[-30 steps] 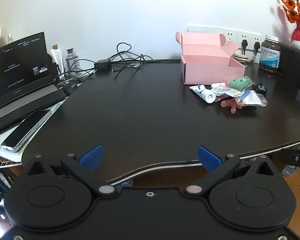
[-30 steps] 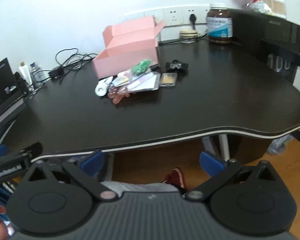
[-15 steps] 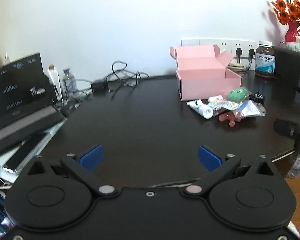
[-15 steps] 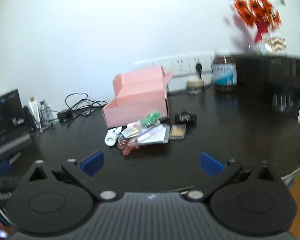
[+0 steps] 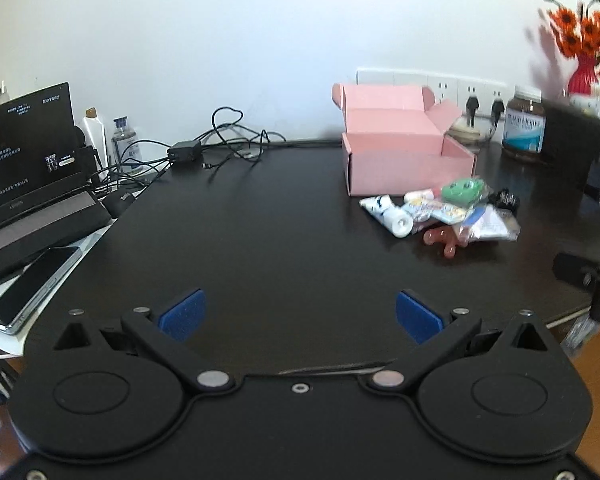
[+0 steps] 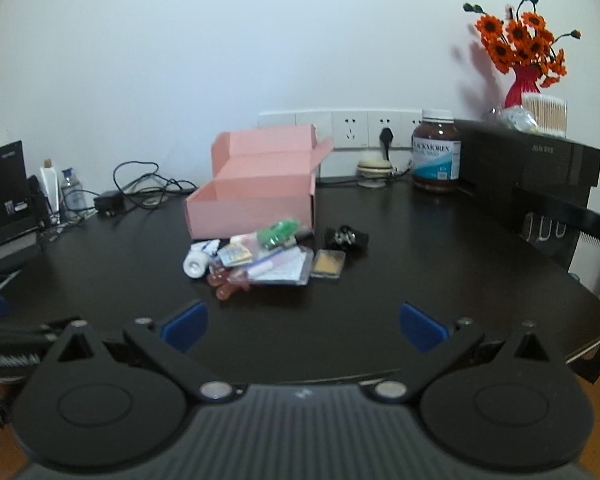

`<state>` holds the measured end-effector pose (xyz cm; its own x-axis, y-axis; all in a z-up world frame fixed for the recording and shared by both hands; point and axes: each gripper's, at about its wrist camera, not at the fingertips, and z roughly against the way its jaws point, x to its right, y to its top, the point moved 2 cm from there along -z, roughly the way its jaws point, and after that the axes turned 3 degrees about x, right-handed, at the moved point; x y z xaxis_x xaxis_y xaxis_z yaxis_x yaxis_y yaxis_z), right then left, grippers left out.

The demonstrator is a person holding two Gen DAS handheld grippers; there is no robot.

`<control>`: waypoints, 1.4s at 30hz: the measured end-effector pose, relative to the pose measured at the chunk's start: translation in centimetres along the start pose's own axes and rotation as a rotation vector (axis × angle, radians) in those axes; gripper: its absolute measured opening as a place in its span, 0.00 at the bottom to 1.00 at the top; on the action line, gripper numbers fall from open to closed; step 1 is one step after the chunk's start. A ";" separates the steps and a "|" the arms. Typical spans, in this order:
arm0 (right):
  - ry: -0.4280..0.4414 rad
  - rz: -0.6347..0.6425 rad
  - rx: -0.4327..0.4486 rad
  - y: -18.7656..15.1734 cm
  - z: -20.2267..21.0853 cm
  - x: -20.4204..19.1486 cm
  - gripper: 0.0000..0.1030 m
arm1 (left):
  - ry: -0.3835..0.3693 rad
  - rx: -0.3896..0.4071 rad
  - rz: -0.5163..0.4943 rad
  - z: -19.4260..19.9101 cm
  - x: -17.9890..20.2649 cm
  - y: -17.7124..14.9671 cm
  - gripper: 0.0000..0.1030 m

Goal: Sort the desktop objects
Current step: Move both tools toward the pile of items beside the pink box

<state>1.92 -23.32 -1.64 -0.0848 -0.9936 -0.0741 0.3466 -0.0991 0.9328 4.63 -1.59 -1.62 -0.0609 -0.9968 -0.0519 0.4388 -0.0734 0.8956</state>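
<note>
Both grippers, left (image 5: pixel 299 314) and right (image 6: pixel 303 326), hover over the near tabletop (image 5: pixel 260 232) edge, fingers wide and holding nothing. Bare dark surface lies ahead. Farther, the clutter (image 6: pixel 260 258) sits just before the pink box (image 6: pixel 256 204).

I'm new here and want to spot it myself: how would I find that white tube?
Start at the open pink box on the dark desk. In the clutter before it, the white tube lies leftmost, its round white cap facing you.
</note>
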 end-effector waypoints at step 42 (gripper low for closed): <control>0.001 -0.051 -0.017 1.1 -5.0 3.3 0.99 | 0.023 -0.010 -0.039 -8.2 1.3 2.0 1.00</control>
<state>6.69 -27.02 -2.59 -0.1019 -0.9874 -0.1214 0.3581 -0.1502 0.9215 12.82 -3.27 -3.54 -0.0576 -0.9936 -0.0971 0.4452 -0.1126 0.8883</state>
